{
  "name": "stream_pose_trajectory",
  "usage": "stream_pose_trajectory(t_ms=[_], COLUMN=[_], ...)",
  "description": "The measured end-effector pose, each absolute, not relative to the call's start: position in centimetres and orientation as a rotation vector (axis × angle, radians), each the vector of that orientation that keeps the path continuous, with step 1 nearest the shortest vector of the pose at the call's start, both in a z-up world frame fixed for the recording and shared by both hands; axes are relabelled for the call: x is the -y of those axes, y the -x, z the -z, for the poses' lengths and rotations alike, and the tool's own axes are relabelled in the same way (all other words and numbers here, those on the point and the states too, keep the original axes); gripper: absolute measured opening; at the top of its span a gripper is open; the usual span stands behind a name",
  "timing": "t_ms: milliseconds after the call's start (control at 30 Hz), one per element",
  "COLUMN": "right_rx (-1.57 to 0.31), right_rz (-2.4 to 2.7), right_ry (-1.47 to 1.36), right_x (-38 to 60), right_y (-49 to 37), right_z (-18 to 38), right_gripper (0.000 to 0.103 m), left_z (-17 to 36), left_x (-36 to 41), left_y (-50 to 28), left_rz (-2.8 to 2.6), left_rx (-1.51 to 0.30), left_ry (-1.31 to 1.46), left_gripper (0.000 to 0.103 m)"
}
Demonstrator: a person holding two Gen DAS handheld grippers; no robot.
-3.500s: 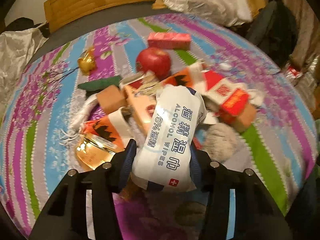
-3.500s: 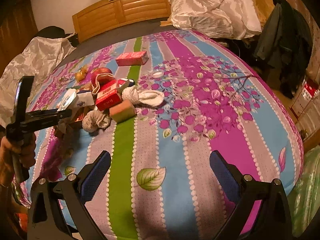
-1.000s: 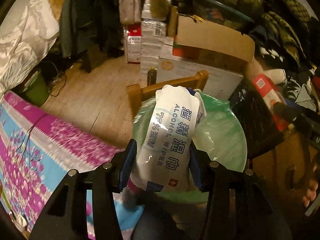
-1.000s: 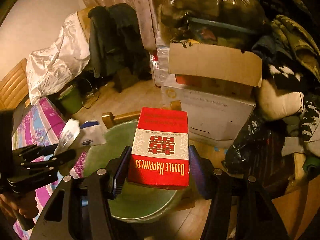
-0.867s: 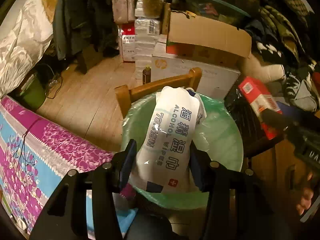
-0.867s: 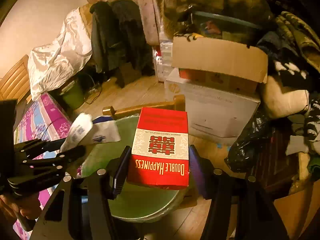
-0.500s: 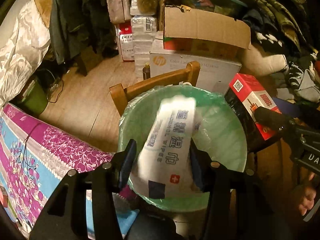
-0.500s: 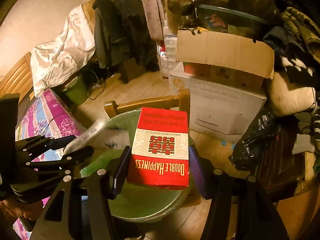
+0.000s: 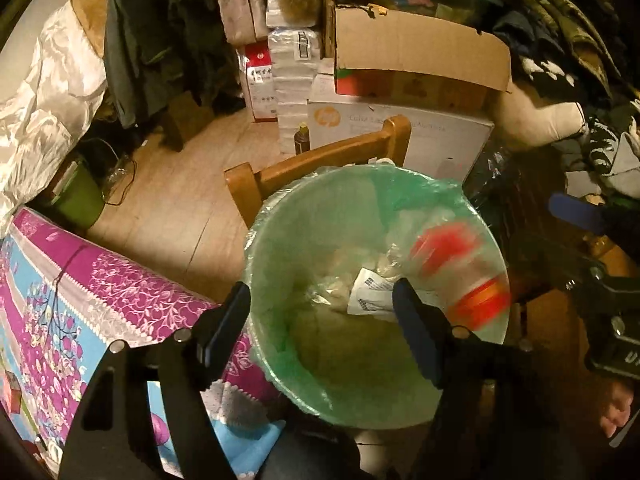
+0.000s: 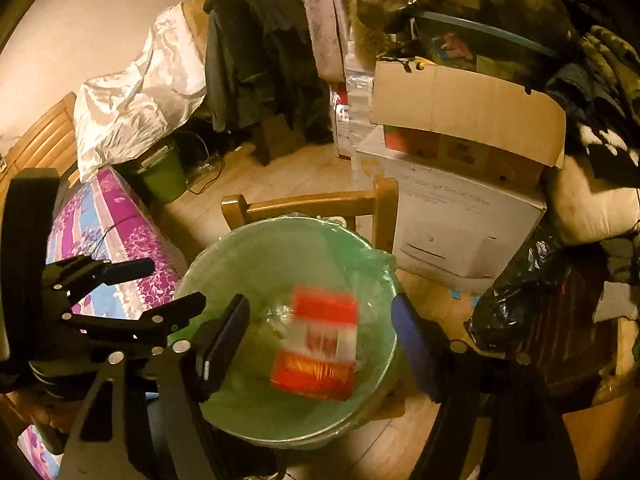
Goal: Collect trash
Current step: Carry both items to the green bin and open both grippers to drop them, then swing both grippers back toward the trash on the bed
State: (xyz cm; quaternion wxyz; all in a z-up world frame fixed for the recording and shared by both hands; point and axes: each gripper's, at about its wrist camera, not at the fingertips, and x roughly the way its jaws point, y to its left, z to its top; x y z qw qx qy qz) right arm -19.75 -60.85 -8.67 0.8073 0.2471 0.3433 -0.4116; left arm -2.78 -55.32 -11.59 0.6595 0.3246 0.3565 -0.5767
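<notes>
A round bin lined with a green bag [image 9: 256, 240] stands under both grippers. My left gripper [image 9: 320, 328] hangs over its near rim, jaws opening with nothing between them. The white alcohol wipes pack [image 9: 370, 294] lies inside the bin on crumpled plastic. The red Double Happiness box [image 10: 320, 340] is a blur dropping into the bin [image 10: 224, 252] below my right gripper [image 10: 320, 344]. That gripper's jaws are opening and its pads do not touch the box. In the left wrist view the falling box [image 9: 456, 276] is a red smear. My left gripper [image 10: 168, 284] shows at the left of the right wrist view.
A wooden chair back [image 9: 320, 156] rises just behind the bin. Cardboard boxes [image 9: 420, 52] and a white printer box [image 10: 460, 220] stand beyond it. A black plastic bag [image 10: 540, 304] is at the right. The flowery bed cover [image 9: 80, 300] is at the left.
Both grippers have opened over the bin. The wipes pack slid out of the left jaws into the bin, and the red box has left the right jaws and is falling.
</notes>
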Motion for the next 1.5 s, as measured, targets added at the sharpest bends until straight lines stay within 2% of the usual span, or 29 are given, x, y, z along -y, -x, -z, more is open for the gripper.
stream_pose_trajectory(t_ms=[200, 467, 667, 767, 833, 1100, 1267, 1500], right_rx=[-0.678, -0.557, -0.456, -0.394, -0.343, -0.288, -0.322, -0.408], right_rz=[0.909, 0.874, 0.851, 0.839, 0.823, 0.625, 0.422, 0.179], right_ry=[-0.531, -0.337, -0.202, -0.149, -0.100, 0.069, 0.095, 0.124], right_x=[60.5, 55.6, 50.6, 48.0, 45.6, 35.5, 29.3, 20.9], right_y=[20.2, 17.0, 13.8, 12.3, 11.0, 2.4, -3.6, -9.1], right_z=[7.5, 3.7, 1.2, 0.6, 0.5, 2.1, 3.0, 4.4], right_gripper=[0.073, 0.074, 0.083, 0.092, 0.098, 0.098, 0.098, 0.098], left_z=[10.6, 8.7, 6.8, 6.3, 6.3, 8.0, 8.7, 9.9], left_x=[53.3, 48.6, 44.2, 40.8, 37.4, 23.3, 13.2, -2.4], left_y=[2.1, -0.7, -4.5, -6.5, -8.2, -13.8, -16.0, -20.0], left_rz=[1.272, 1.187, 1.081, 0.992, 0.908, 0.511, 0.284, -0.051], left_rx=[-0.735, -0.664, -0.647, -0.610, -0.587, -0.570, -0.609, -0.727], left_ry=[-0.704, -0.612, -0.499, -0.446, -0.401, -0.283, -0.154, 0.172], left_gripper=[0.070, 0.070, 0.070, 0.072, 0.074, 0.074, 0.074, 0.074])
